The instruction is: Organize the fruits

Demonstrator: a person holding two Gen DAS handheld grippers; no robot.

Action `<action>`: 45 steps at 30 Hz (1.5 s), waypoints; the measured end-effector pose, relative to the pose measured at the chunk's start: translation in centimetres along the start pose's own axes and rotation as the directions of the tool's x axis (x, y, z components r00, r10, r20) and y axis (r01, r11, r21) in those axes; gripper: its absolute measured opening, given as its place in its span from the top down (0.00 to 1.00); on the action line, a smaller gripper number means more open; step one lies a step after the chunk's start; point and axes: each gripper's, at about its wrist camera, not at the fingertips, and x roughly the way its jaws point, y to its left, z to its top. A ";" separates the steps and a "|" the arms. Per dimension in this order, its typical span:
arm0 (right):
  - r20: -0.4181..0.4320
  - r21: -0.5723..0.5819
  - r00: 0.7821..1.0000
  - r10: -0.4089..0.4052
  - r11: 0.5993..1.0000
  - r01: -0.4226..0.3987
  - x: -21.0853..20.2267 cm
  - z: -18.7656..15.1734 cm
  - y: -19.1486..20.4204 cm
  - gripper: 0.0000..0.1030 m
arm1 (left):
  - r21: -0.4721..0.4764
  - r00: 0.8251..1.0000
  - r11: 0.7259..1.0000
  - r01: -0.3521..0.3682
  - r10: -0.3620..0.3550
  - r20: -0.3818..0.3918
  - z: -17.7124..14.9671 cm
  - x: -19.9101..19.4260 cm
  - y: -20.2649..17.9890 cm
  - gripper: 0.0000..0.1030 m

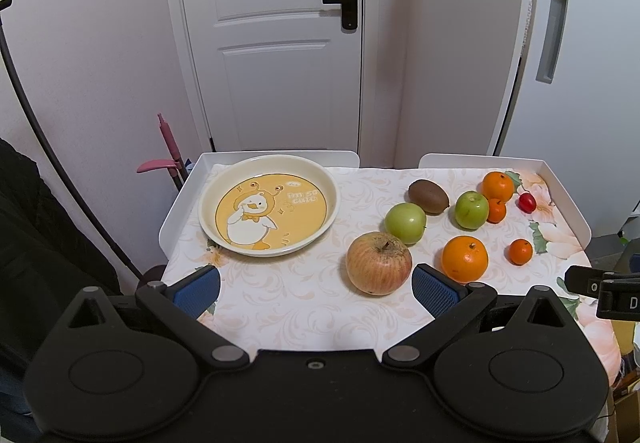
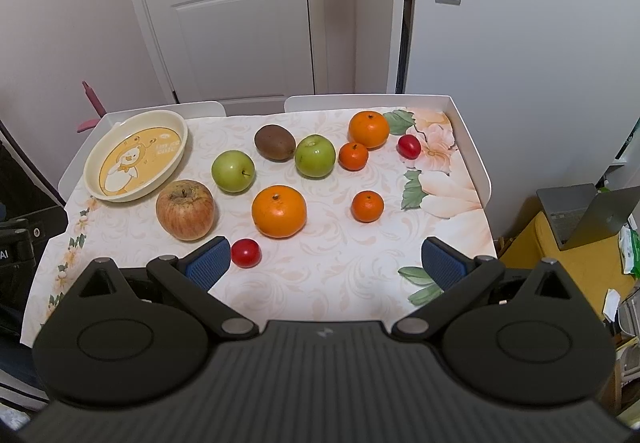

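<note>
A cream plate (image 1: 208, 199) (image 2: 176, 123) with a duck picture sits empty at the table's far left. To its right lie a red apple (image 1: 378, 263) (image 2: 185, 209), two green apples (image 1: 405, 223) (image 1: 472, 209), a kiwi (image 1: 428, 196) (image 2: 275, 142), several oranges (image 1: 465, 259) (image 2: 279, 211) and two small red fruits (image 2: 246, 253) (image 2: 409, 146). My left gripper (image 1: 316, 289) is open and empty, near the red apple. My right gripper (image 2: 326, 265) is open and empty, its left finger (image 2: 208, 261) beside the near red fruit.
The table (image 2: 320, 283) has a floral cloth and raised white edges (image 2: 476, 163) at the back and sides. A white door (image 1: 276, 43) stands behind. A laptop (image 2: 580, 215) lies to the right on a yellow surface. A pink tool (image 1: 168, 151) leans at the left.
</note>
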 end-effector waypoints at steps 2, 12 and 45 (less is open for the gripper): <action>0.000 0.001 1.000 0.001 1.000 -0.001 0.0 0.0 0.0 0.00 | -0.001 1.000 1.000 0.000 0.000 0.001 0.0 0.0 0.0 0.00; 0.003 0.002 1.000 0.001 1.000 -0.001 -0.1 0.0 0.0 0.00 | -0.001 1.000 1.000 -0.001 0.001 0.001 0.0 -0.1 0.0 0.00; 0.007 -0.004 1.000 0.000 1.000 0.000 -0.2 0.2 0.0 0.00 | -0.005 1.000 1.000 -0.002 0.002 0.002 0.2 -0.3 -0.5 0.00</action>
